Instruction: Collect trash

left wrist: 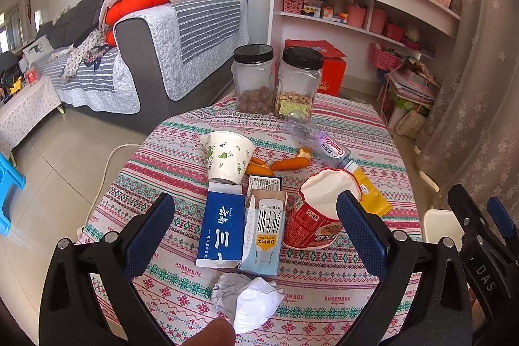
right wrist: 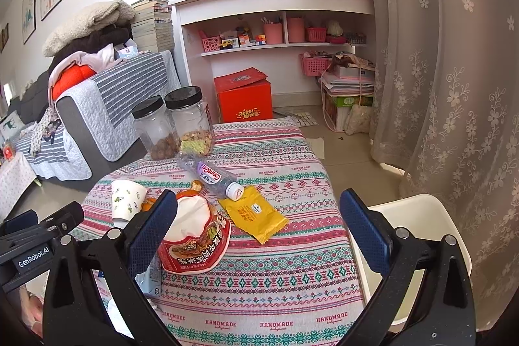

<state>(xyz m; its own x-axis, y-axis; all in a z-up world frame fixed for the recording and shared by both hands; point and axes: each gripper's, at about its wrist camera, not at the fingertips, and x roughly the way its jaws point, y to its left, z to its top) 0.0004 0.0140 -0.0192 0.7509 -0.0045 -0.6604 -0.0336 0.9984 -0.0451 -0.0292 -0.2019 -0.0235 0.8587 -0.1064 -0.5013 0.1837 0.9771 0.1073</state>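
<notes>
1. I see my left tongs [left wrist: 256, 235] wide open over the near edge of the surface [left wrist: 324, 281]. They hold nothing.
2. My right tongs [right wrist: 259, 235] are wide open too, and empty. The right half of the surface near them is bare cloth. A white bin [right wrist: 418, 216] stands just past the right edge.
3. The cloth says "HANDMADE" many times. The squashed bottle [right wrist: 214, 175] says "GanTen". The milk carton [left wrist: 264, 232] says "200mL".
4. The trash sits in the middle: a blue box [left wrist: 222, 229] and the milk carton lie between my left tongs. A crumpled tissue [left wrist: 249, 300] lies at the near edge.
5. A red noodle cup [right wrist: 194, 239] lies on its side, right by the left finger of my right tongs. A yellow packet [right wrist: 254, 214] lies between those fingers, farther off.
6. A paper cup [left wrist: 228, 156] and orange peels [left wrist: 285, 162] lie behind.
</notes>
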